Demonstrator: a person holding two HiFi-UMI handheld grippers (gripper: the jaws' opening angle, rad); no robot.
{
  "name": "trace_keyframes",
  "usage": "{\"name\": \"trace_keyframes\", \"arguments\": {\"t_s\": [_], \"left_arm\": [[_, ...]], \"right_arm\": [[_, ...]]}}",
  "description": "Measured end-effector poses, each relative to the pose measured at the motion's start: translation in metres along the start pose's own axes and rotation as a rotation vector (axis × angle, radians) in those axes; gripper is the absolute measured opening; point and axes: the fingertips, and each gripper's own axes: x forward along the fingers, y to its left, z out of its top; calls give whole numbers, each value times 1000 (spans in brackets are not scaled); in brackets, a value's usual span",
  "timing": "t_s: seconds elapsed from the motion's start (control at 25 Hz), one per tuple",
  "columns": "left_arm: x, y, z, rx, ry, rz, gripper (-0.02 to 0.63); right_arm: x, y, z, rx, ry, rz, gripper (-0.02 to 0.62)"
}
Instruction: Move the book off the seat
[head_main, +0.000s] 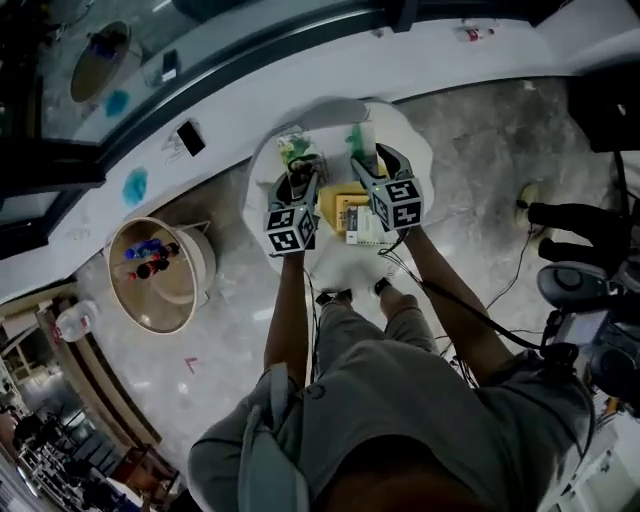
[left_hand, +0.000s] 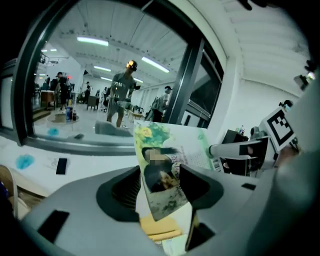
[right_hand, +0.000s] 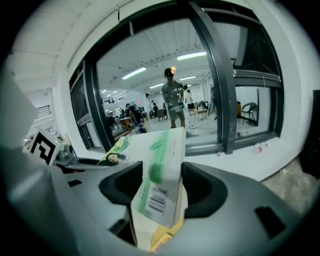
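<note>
Book: thin green-and-white paperback book (head_main: 350, 215), lifted above the round white seat (head_main: 415, 140) at our twelve o'clock.
Tongs: our left gripper (head_main: 302, 172) and right gripper (head_main: 362, 165) clamp its nine and three o'clock edges.
Remaining: we judge it needs setting down elsewhere.

The book (head_main: 352, 212) has a white cover washed with green, a yellow bloom at its 11 o'clock corner in the left gripper view, a black barcode on white, and yellow inner pages. The left gripper (head_main: 298, 170) and the right gripper (head_main: 374, 165) are grey with black pads (left_hand: 122, 190), and each carries black-and-white square markers. The seat (head_main: 268, 165) is white and the floor (head_main: 470, 150) is mottled grey. At the seat's 8 o'clock, a beige basket (head_main: 205, 262) holds blue and red things. At the seat's 10 o'clock, the white ledge (head_main: 300, 85) carries teal blotches and a black rectangle (head_main: 190, 138). The person's clothes (head_main: 420, 400) are grey.
</note>
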Motion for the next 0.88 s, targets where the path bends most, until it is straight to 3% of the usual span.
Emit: {"name": "trace_keyframes", "arguments": {"t_s": [0.16, 0.4, 0.64, 0.88], "left_arm": [[-77, -24, 83, 33, -83, 26, 241], [-190, -61, 165, 98, -217, 110, 245], [-241, -65, 177, 82, -282, 181, 247], [-269, -85, 163, 82, -293, 252, 247]], "right_arm": [[-58, 48, 90, -50, -87, 24, 256], [-135, 108, 172, -136, -190, 81, 236], [-172, 150, 195, -277, -234, 161, 236], [-189, 156, 183, -285, -236, 225, 236]]}}
